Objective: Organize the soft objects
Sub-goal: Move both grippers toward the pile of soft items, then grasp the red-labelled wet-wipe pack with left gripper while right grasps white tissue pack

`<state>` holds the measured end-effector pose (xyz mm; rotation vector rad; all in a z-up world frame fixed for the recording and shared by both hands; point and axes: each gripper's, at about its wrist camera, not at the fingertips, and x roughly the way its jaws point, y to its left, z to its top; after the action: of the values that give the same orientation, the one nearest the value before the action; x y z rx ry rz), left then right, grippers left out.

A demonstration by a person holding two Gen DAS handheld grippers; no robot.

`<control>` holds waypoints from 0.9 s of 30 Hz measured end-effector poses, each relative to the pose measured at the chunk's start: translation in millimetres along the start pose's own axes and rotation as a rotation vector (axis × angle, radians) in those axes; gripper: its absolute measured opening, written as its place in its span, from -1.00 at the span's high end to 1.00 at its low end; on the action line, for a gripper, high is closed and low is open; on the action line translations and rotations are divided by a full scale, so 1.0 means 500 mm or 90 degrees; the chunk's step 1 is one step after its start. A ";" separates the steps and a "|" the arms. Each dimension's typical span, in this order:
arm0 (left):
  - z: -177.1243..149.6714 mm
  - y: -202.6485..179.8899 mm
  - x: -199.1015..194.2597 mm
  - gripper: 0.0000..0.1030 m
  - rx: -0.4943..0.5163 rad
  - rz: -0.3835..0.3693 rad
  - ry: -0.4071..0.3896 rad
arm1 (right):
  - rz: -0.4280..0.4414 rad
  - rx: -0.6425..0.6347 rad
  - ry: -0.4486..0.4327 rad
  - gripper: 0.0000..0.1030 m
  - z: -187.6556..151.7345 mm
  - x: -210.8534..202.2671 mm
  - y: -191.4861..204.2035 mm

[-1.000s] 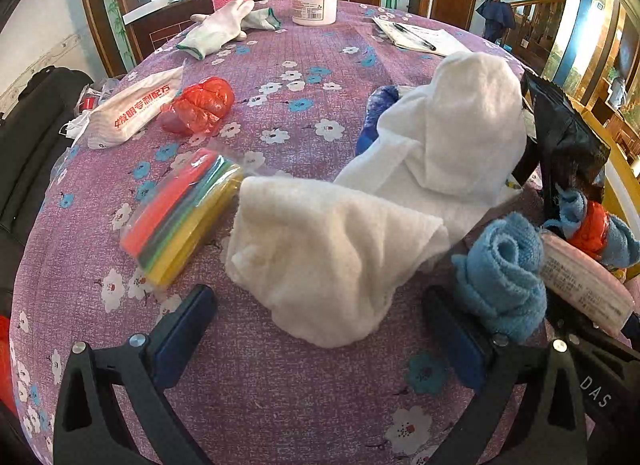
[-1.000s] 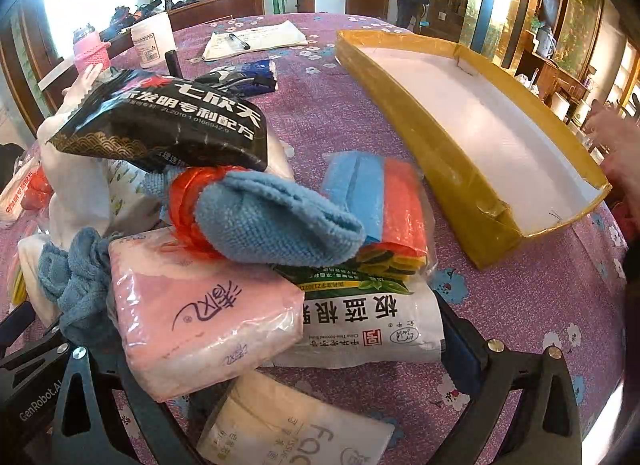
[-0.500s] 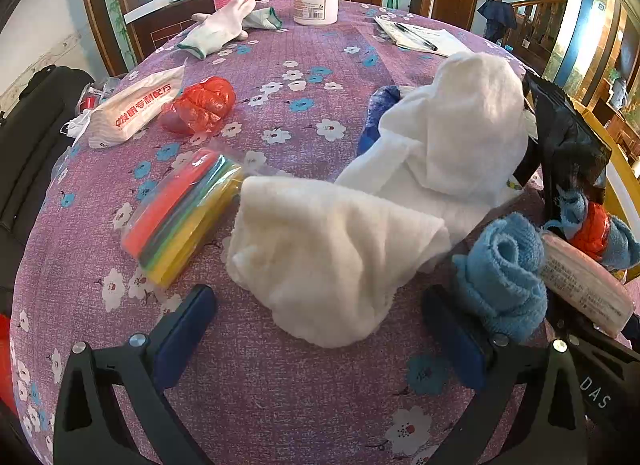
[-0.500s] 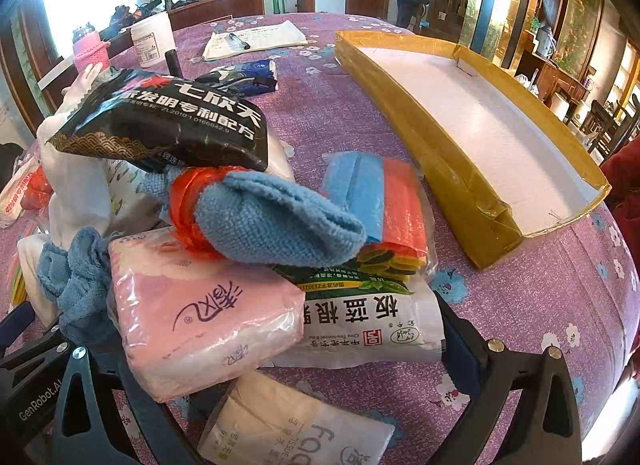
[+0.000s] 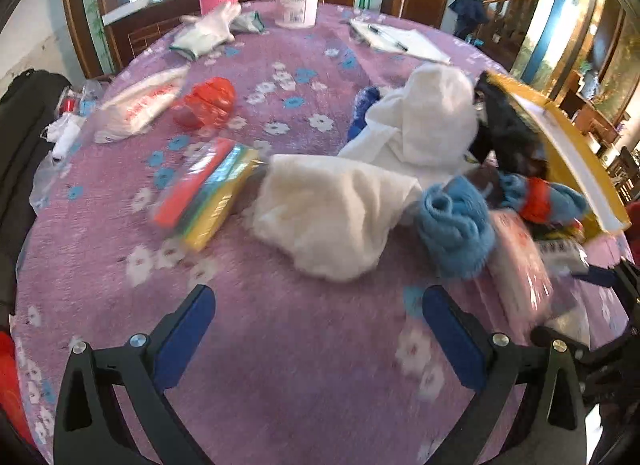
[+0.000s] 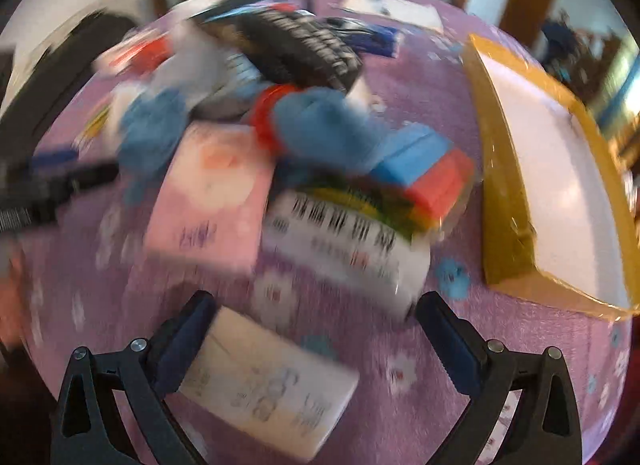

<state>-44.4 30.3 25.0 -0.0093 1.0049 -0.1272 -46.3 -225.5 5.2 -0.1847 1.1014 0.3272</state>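
A heap of soft goods is seen near the right edge of the surface (image 5: 280,345), which is covered in a purple flowered cloth. A fluffy cream towel (image 5: 332,213) is slumped at the heap's front, with a crumpled white cloth (image 5: 424,121) behind it and a rolled blue terry cloth (image 5: 454,231) just beside it. A pink tissue pack (image 6: 216,193), a white printed packet (image 6: 348,249) and a glossy pack of coloured sponges (image 6: 428,181) are pressed together. A yellow tray (image 6: 504,201) with a white floor is set to their right, apart from them. A second sponge pack (image 5: 208,189) lies alone to the left. Bare cloth is left before the left tool (image 5: 318,325), whose jaws are spread wide and empty. The right tool (image 6: 316,325) is likewise spread wide, a flat white packet (image 6: 272,385) lying against its left finger, ungripped. Much of the right view is smeared by blur, so print cannot be read.
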 end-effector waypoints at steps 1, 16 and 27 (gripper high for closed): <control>-0.006 0.008 -0.015 -1.00 0.002 -0.004 -0.006 | 0.003 -0.010 -0.022 -0.93 -0.014 -0.011 -0.001; 0.116 0.178 -0.124 -1.00 -0.036 0.105 -0.077 | 0.185 -0.002 -0.255 -0.33 -0.066 -0.084 -0.059; 0.334 0.330 0.077 -1.00 -0.039 0.100 0.043 | 0.169 -0.002 -0.297 -0.33 -0.077 -0.103 -0.057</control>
<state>133.5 181.2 71.2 0.0185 1.0723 0.0466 -90.0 -272.8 33.7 0.0385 0.6610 0.5765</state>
